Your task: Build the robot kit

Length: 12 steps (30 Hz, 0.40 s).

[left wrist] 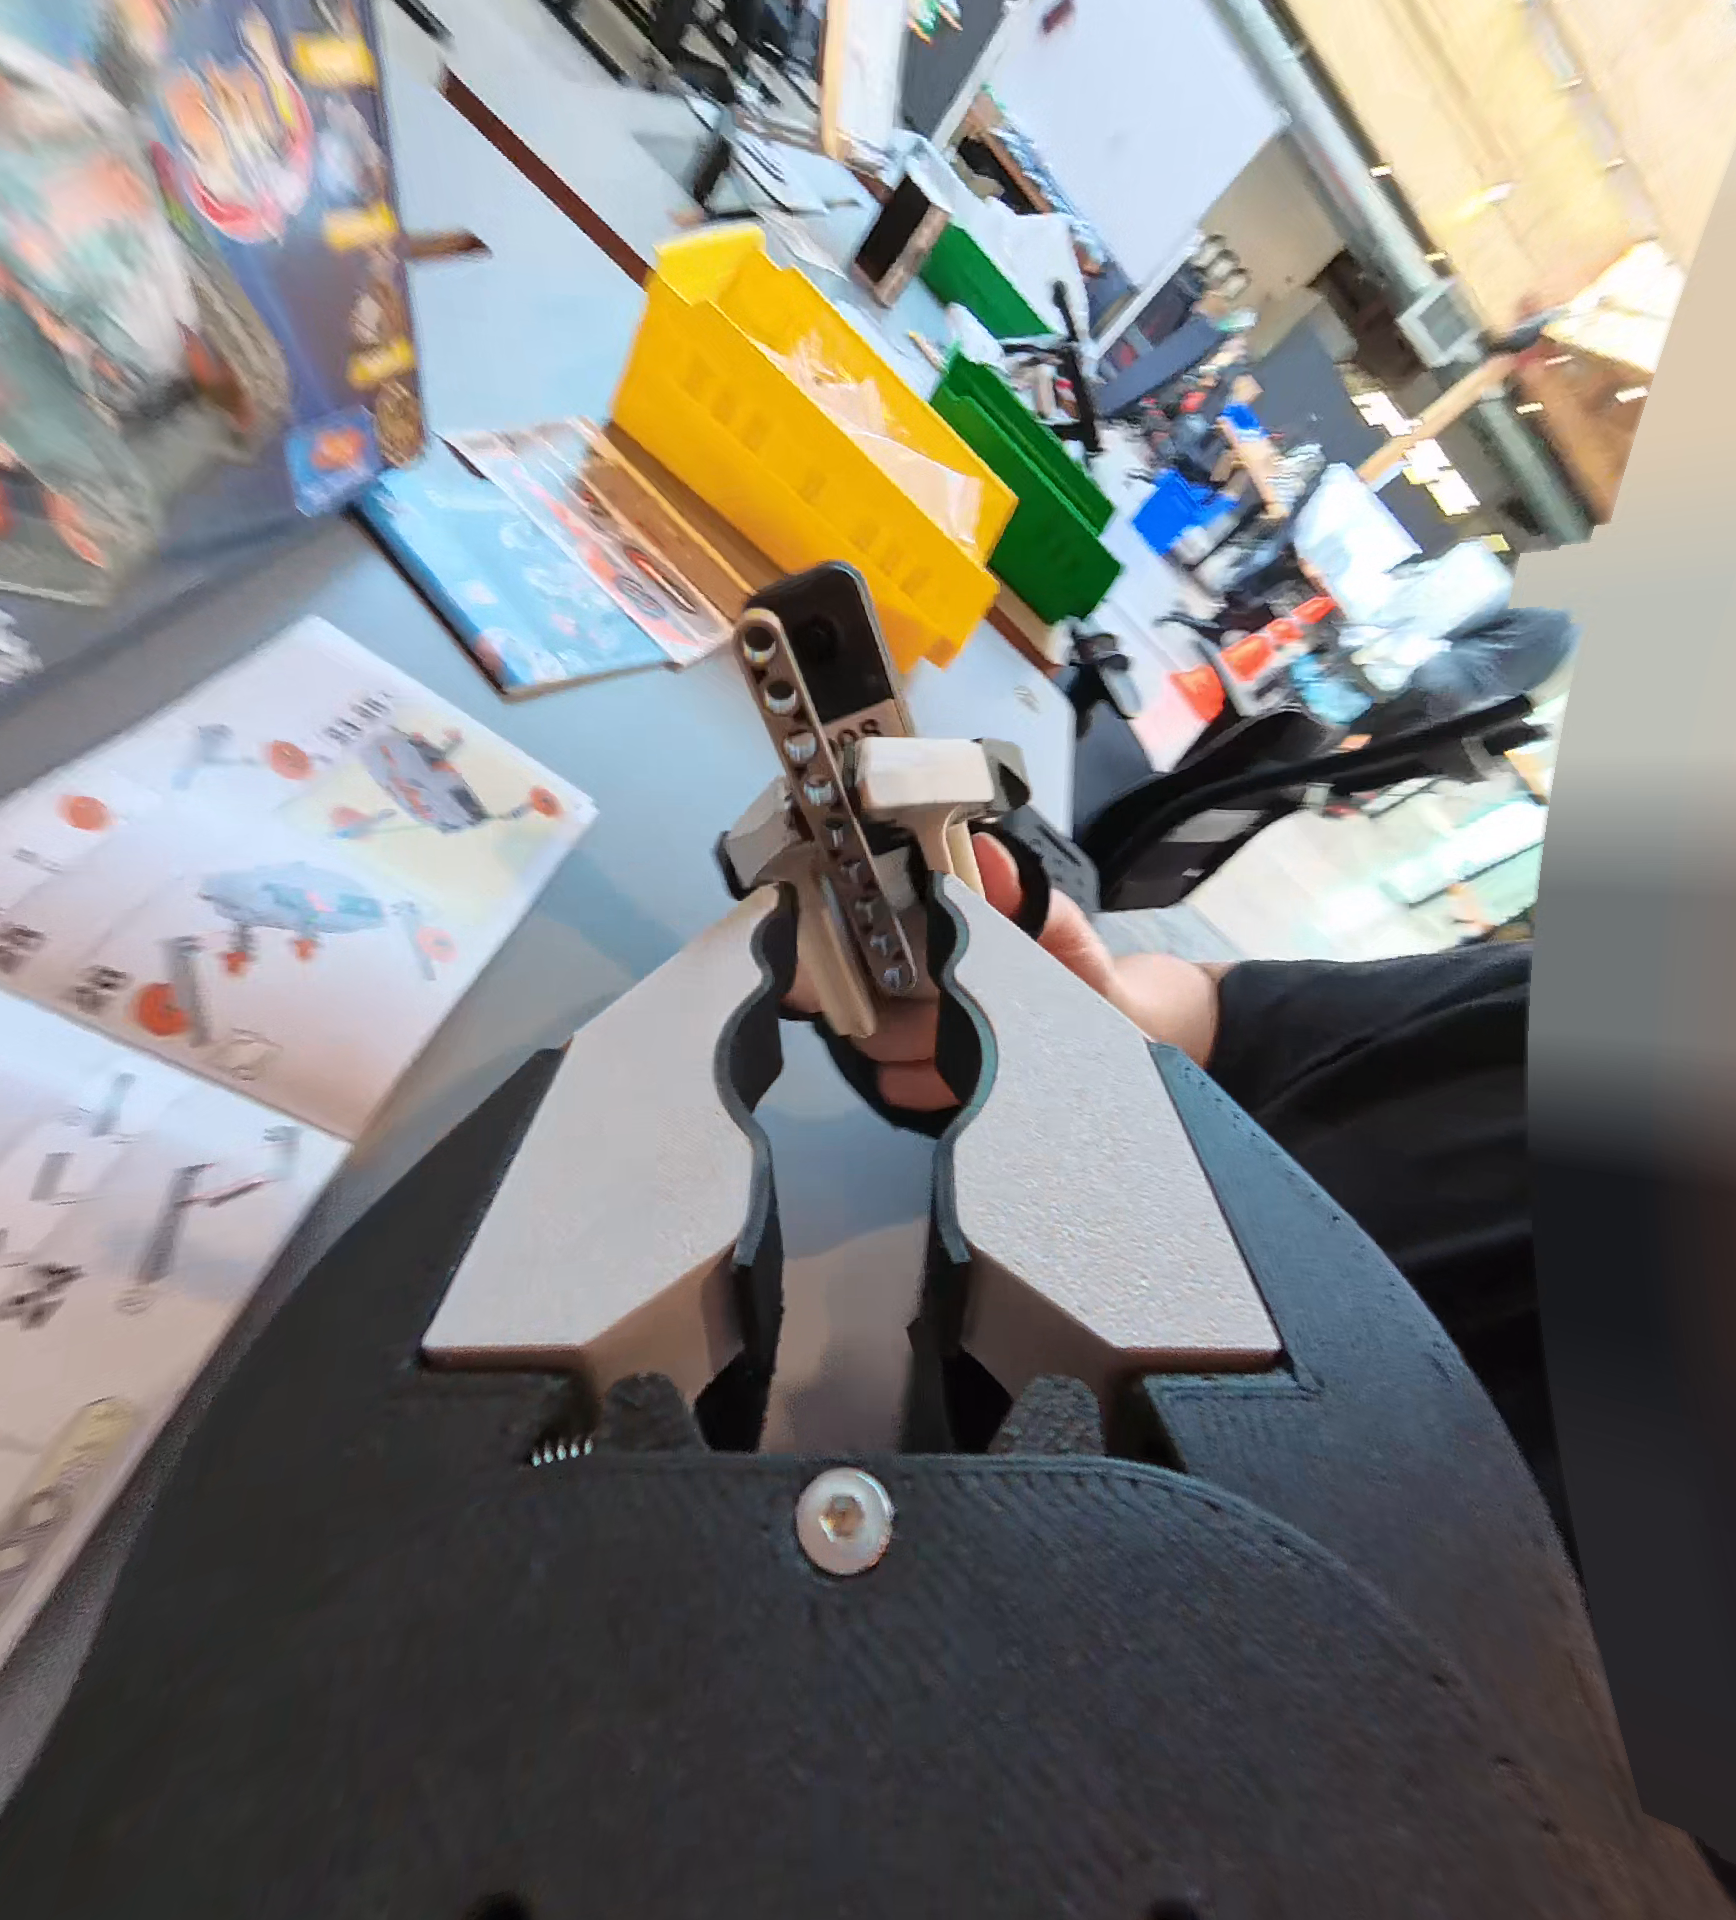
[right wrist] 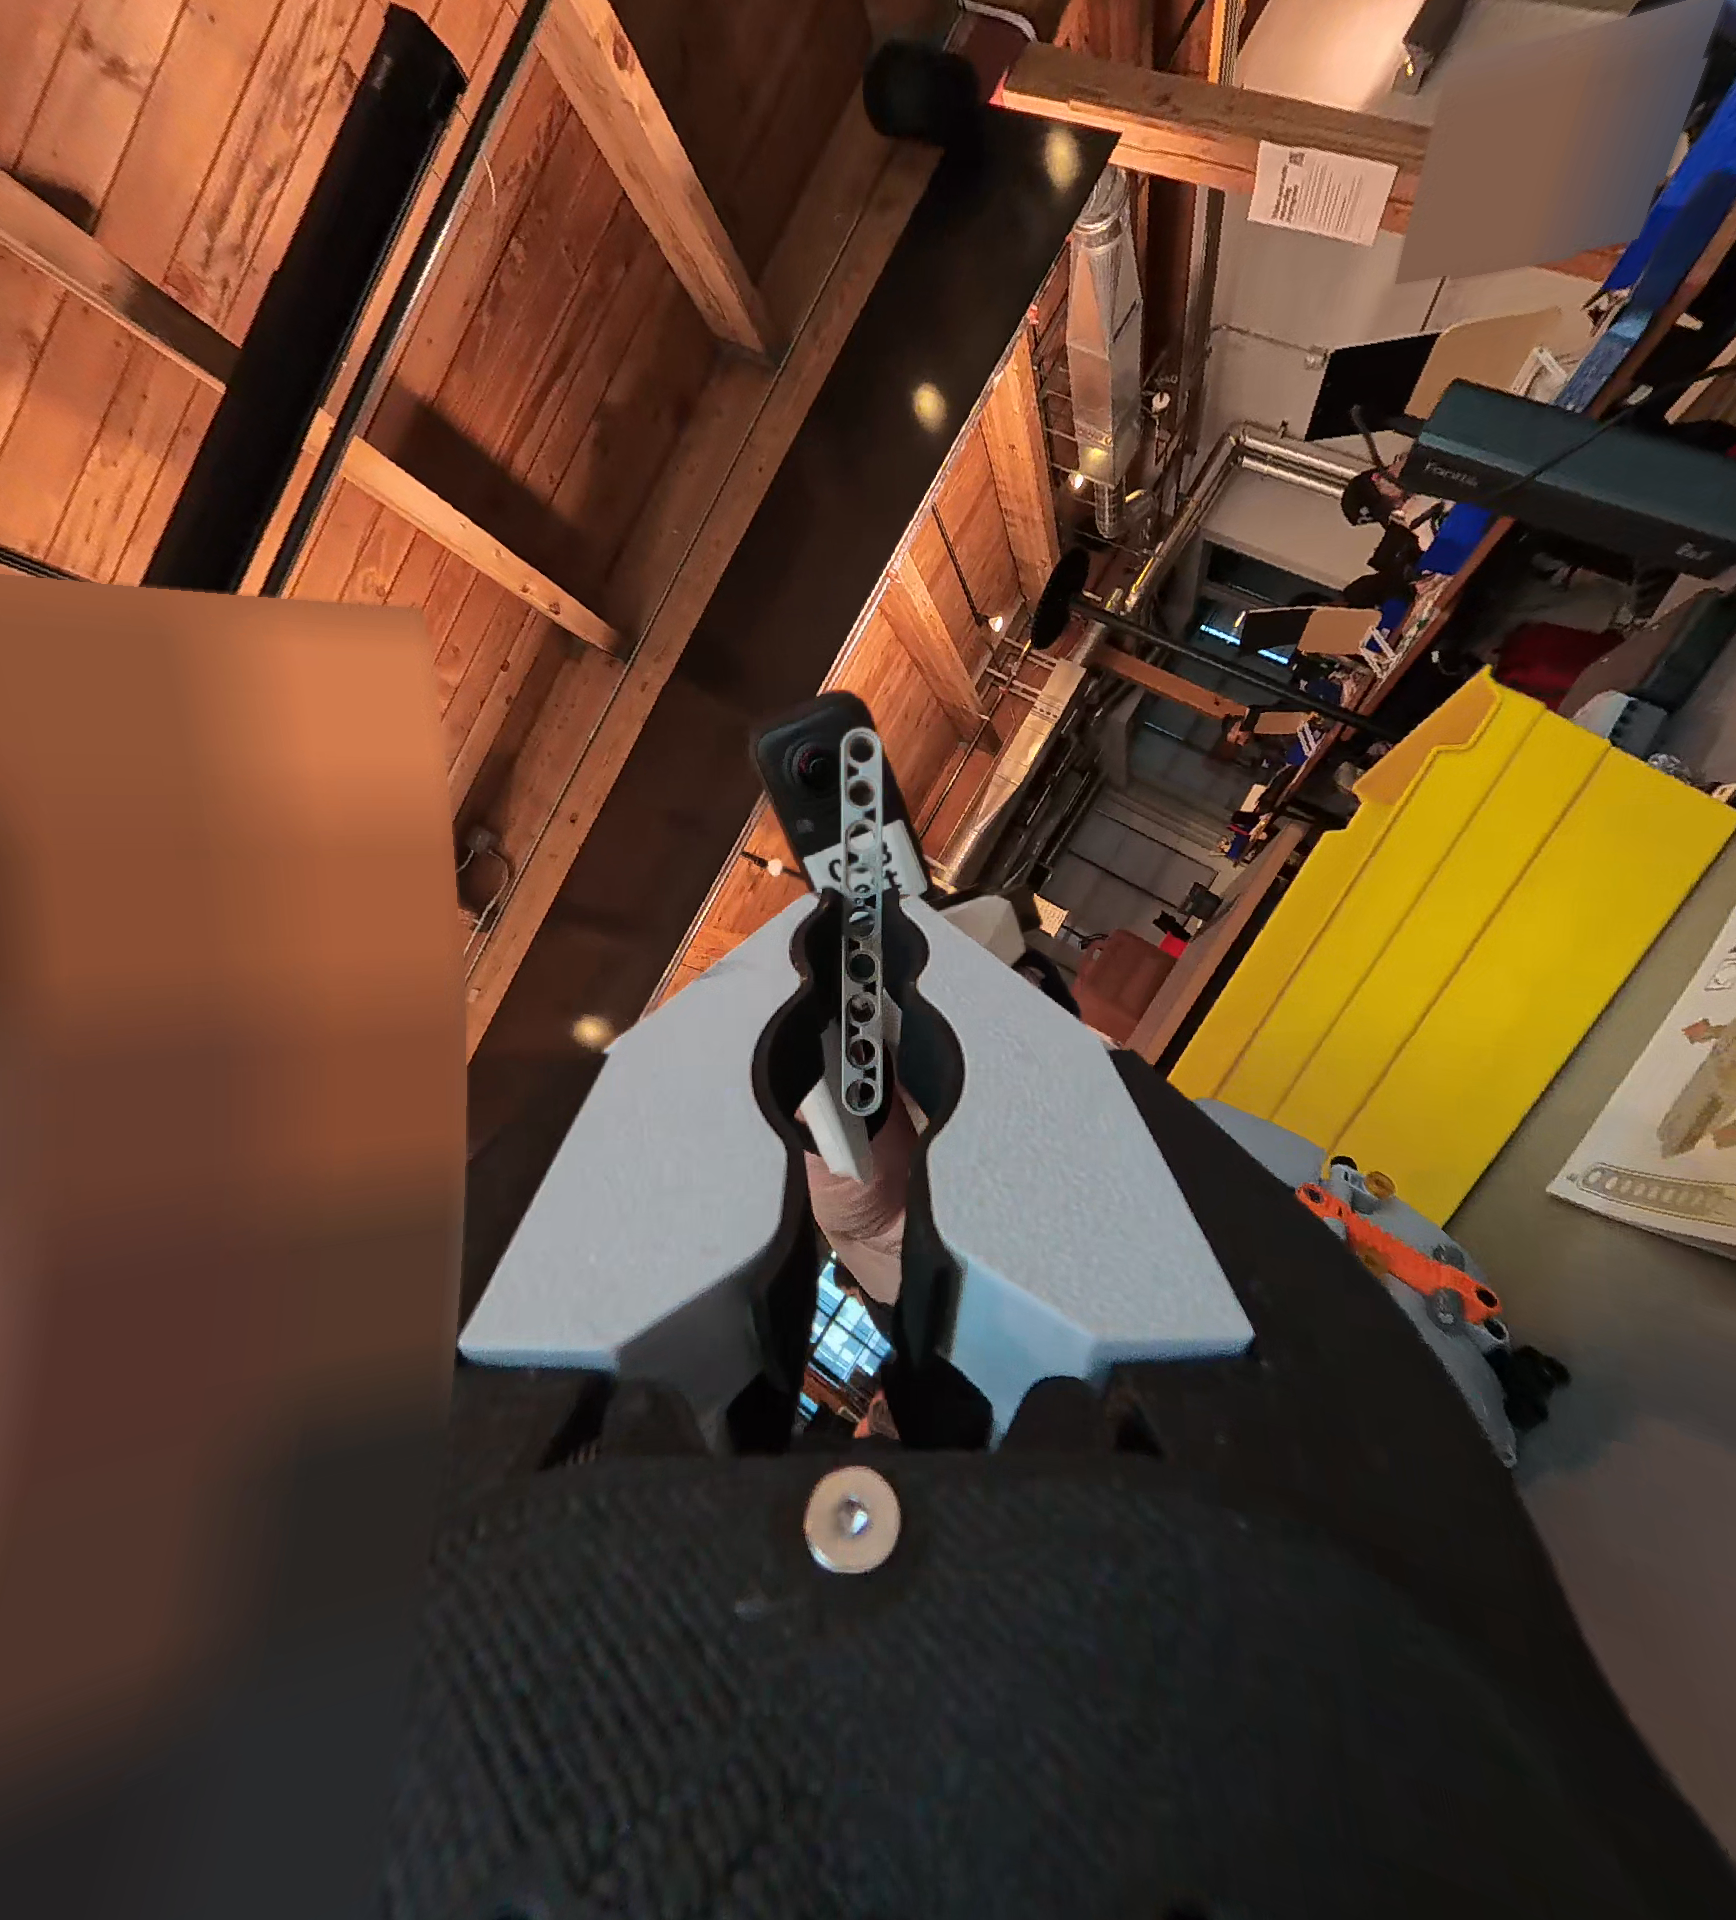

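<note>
A grey perforated strip (left wrist: 828,800) stands in the air between my two grippers, which face each other tip to tip. My right gripper (right wrist: 859,914) is shut on the strip (right wrist: 861,966), with its edges between the pads. It also shows in the left wrist view (left wrist: 843,810), held by a hand (left wrist: 1061,935). My left gripper (left wrist: 859,904) has its jaws slightly apart around the strip's lower end, with room on either side. One white finger (right wrist: 838,1132) of the left gripper reaches into the right gripper's gap.
On the grey table are a yellow bin (left wrist: 802,416), green bins (left wrist: 1040,499), instruction sheets (left wrist: 251,852), a booklet (left wrist: 531,561) and a colourful box (left wrist: 116,260). The right wrist view shows the yellow bin (right wrist: 1446,935), a booklet (right wrist: 1716,1070) and a grey model with an orange part (right wrist: 1404,1257).
</note>
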Tool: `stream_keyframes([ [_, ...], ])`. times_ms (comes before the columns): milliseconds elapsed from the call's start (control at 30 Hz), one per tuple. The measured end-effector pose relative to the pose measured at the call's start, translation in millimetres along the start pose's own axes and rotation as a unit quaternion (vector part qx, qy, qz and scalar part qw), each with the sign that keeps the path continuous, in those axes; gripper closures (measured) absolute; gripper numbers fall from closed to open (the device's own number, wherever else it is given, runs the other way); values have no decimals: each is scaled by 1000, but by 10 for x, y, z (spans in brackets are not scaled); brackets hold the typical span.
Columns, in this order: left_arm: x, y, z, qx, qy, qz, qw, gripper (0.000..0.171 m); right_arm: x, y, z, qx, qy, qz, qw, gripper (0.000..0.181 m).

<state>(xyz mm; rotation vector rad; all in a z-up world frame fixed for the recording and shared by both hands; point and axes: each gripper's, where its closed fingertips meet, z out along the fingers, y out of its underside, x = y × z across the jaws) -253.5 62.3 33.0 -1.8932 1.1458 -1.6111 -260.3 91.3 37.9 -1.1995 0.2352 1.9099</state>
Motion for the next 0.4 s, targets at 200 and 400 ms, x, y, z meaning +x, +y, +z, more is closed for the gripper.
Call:
stream_keyframes([
  [200,45,76,-8,-36,91,-72,993,165,-41,92,-14,-36,-11,-46,998,175],
  [400,-62,126,-309,-65,85,-81,991,166,-46,-142,-360,-50,30,-171,984,155],
])
